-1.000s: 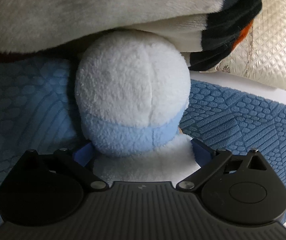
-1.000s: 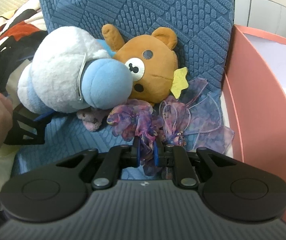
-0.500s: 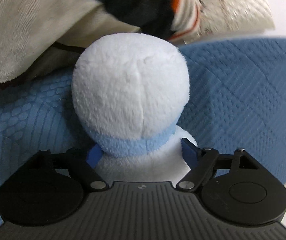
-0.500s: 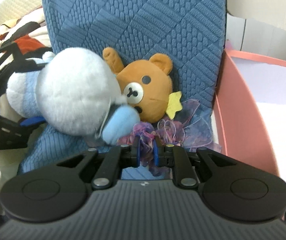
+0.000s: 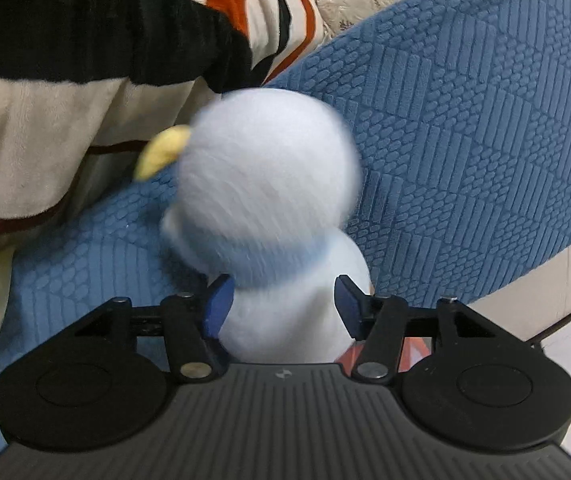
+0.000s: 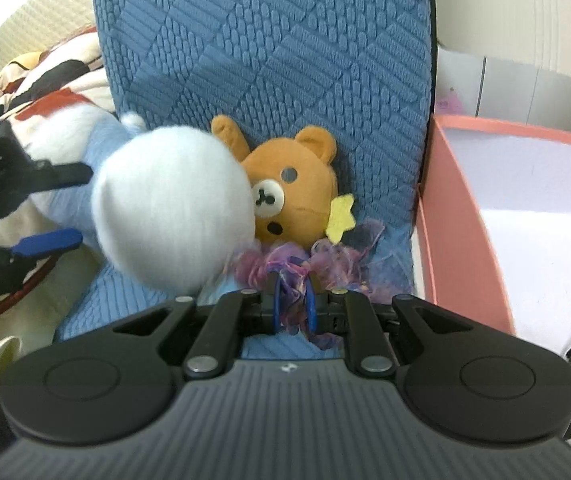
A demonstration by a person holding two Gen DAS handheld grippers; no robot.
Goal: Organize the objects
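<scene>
Left gripper (image 5: 281, 300) fingers clamp the white plush's (image 5: 269, 184) body so its head sticks out ahead; right gripper (image 6: 293, 300) pinches the purple scarf (image 6: 285, 268), probably for the pink box (image 6: 461, 216).

Bright, even daylight fills both views. The white plush (image 5: 269, 184) is smeared with motion blur, also from the right wrist (image 6: 173, 208). The blue cushion (image 5: 465, 140) stays crisp. Overexposed white at two o'clock, right view. Fisheye bending curves the edges; shadows are soft.
</scene>
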